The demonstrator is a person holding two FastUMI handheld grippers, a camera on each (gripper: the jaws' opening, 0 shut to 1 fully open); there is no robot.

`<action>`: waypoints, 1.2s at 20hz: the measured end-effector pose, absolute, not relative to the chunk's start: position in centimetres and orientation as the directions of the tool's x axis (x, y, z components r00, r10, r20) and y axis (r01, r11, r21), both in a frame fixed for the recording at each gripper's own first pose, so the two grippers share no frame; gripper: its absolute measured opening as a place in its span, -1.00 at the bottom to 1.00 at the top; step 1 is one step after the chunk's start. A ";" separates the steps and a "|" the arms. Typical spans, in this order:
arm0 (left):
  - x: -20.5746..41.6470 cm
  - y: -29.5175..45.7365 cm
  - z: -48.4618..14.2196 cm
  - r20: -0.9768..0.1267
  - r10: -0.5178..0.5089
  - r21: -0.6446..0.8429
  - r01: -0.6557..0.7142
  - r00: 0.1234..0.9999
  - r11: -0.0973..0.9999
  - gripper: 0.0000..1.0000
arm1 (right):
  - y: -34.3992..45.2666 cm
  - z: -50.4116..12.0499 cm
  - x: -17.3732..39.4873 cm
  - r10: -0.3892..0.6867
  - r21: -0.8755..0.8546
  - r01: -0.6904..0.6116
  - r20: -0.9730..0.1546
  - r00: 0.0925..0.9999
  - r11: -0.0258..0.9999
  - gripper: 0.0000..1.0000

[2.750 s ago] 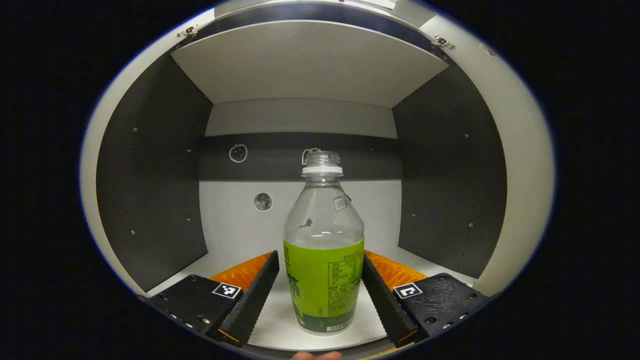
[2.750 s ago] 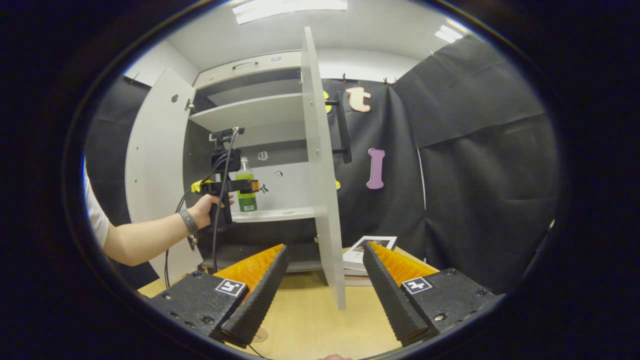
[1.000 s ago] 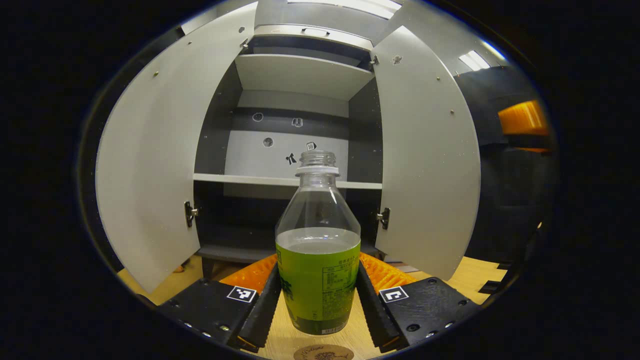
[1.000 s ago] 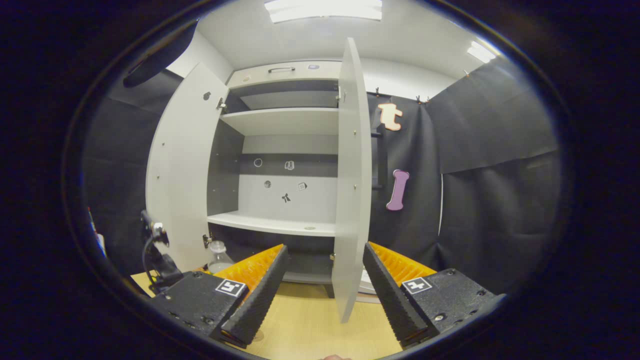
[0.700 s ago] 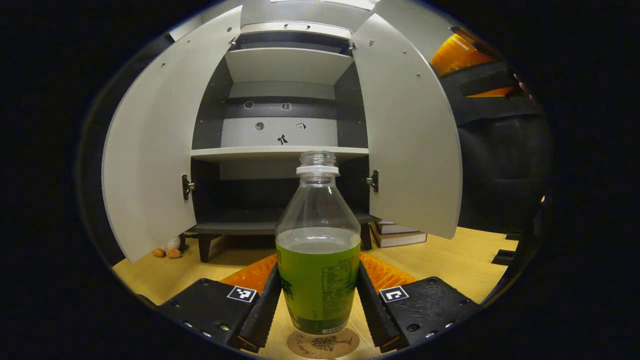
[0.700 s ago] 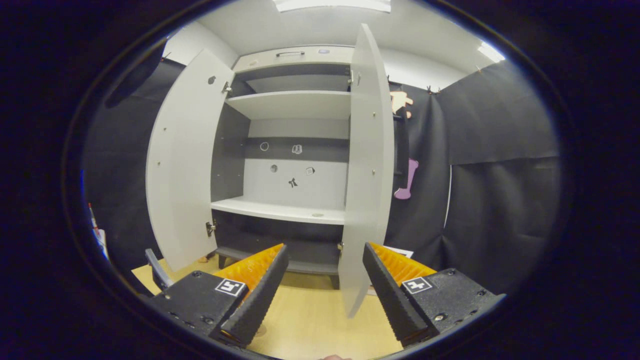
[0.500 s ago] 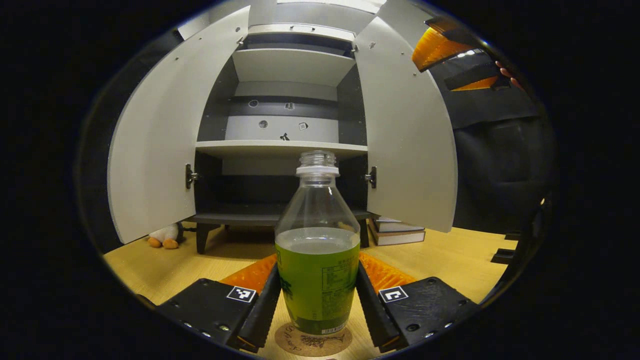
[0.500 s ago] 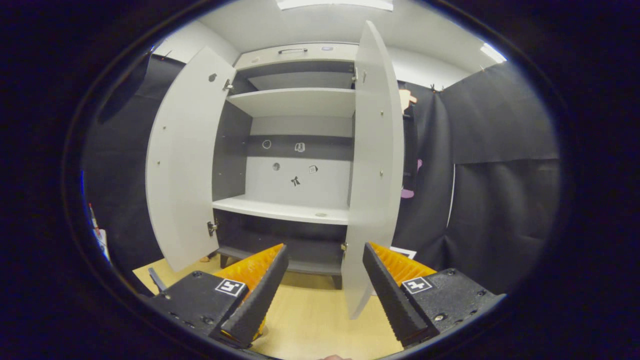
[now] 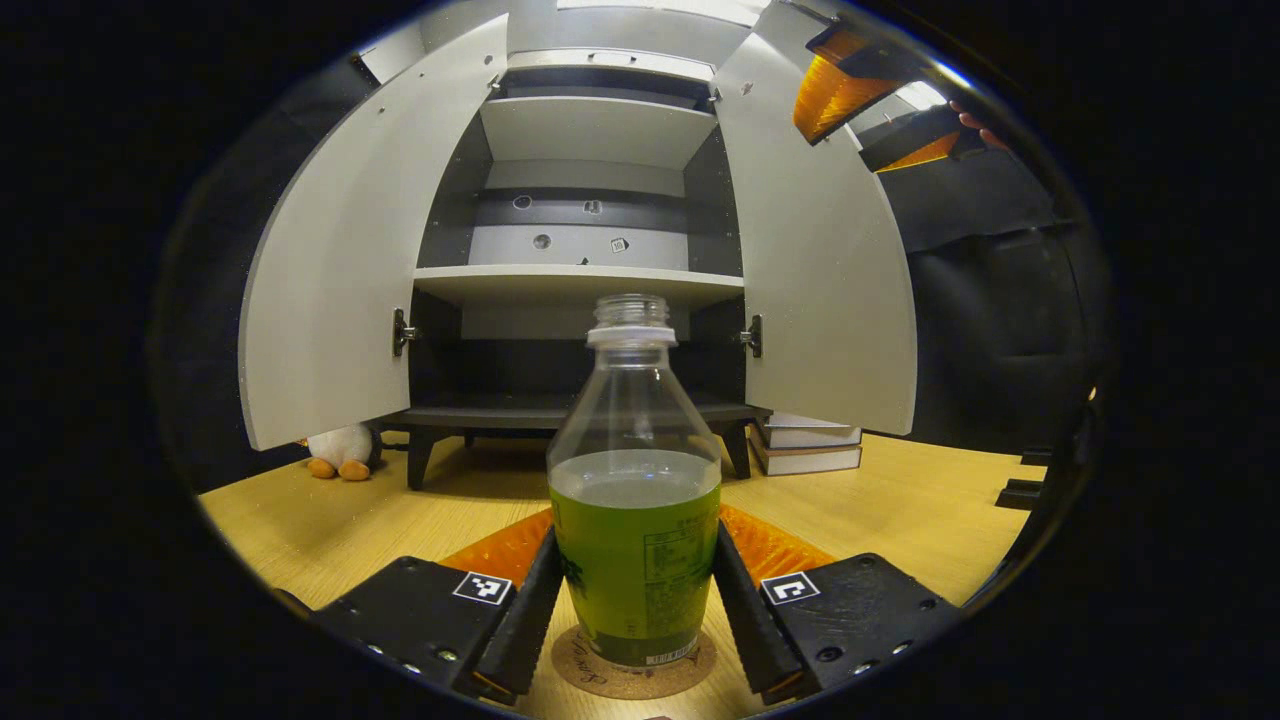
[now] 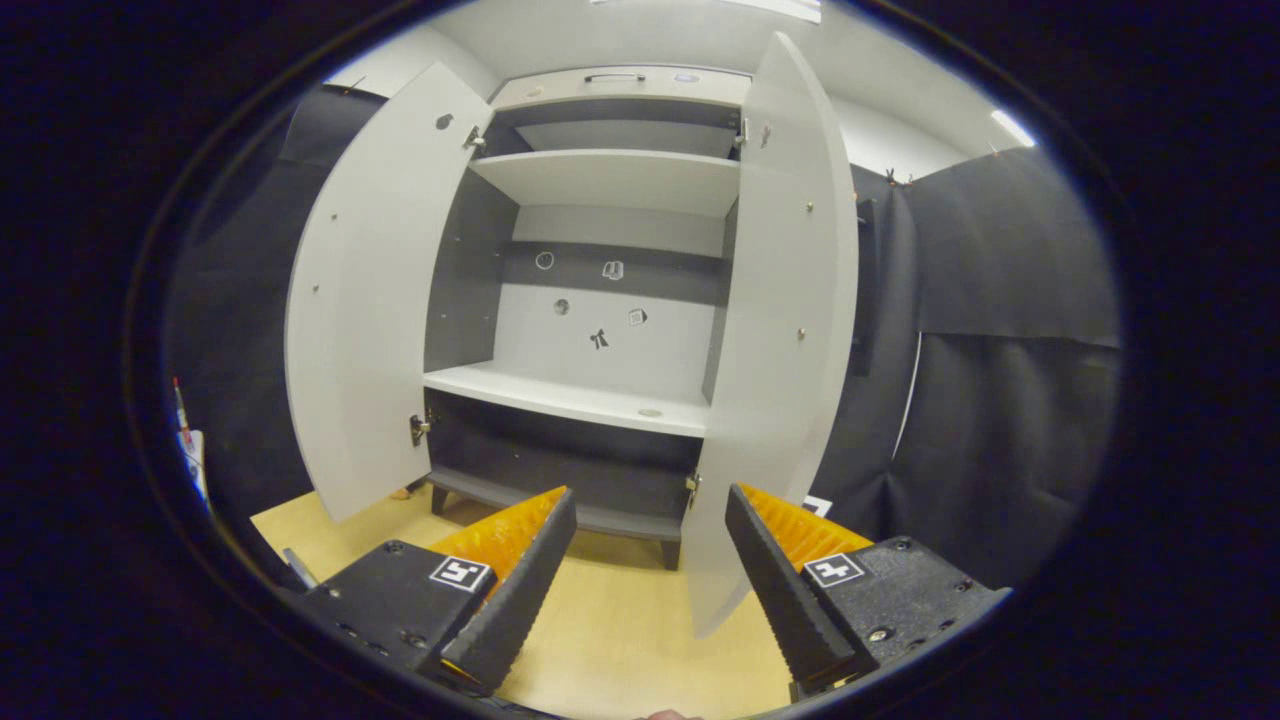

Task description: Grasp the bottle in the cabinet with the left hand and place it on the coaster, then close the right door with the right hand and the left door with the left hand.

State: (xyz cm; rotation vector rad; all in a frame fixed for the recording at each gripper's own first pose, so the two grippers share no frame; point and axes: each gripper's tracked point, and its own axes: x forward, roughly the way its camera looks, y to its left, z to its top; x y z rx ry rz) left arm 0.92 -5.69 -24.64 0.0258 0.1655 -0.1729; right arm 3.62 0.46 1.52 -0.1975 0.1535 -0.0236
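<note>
Now the left gripper [image 9: 637, 610] has both fingers pressed on the bottle [image 9: 634, 500], one on each side of the green part. The bottle stands straight up, and its bottom looks to sit on the coaster [image 9: 633, 675], though I cannot tell if its full weight is down. The coaster lies on the bench [image 9: 900, 510], near its front edge, well out from the cabinet [image 9: 590, 270].

So the step in hand looks like letting go of the bottle. To do it well, first make sure the bottom is flat on the coaster. Then open both fingers slowly and evenly, so neither one pushes the bottle over. The bottle has no cap and there is drink in it, so a bump could spill it. Pull the gripper straight back, low and slow, not to the side.

Up in the top right of the left gripper view, the right gripper [image 9: 875, 105] is high in the air by the right door [image 9: 820, 260]. In its own view the right gripper [image 10: 648, 580] is wide open and holds nothing. The right door [image 10: 780, 330] stands open in front of it, with its edge just above the gap. The left door [image 10: 375, 290] is open too. The shelf [image 10: 580, 395] is where the bottle came from by the task; both doors are not yet shut.
</note>
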 end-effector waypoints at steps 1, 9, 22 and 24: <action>0.8 -5.6 -24.9 -0.176 -0.167 0.007 0.171 0.970 0.985 0.55 | 0.3 1.4 3.7 -0.050 -0.215 0.016 -0.150 0.987 0.977 0.90; -0.6 -5.8 -23.2 -0.169 -0.214 -0.008 0.216 0.962 0.976 0.94 | 0.9 0.1 3.6 -0.023 -0.207 -0.014 -0.173 0.985 0.978 1.00; 0.7 -2.5 -7.6 -0.064 -0.152 -0.065 0.148 0.986 0.987 0.89 | 0.0 0.6 3.3 0.018 -0.047 -0.022 -0.074 0.997 0.999 1.00; 1.0 -2.1 -6.2 -0.065 -0.131 -0.045 0.128 0.989 0.991 0.89 | -0.1 0.6 3.3 0.033 -0.012 -0.034 -0.049 0.998 0.999 1.00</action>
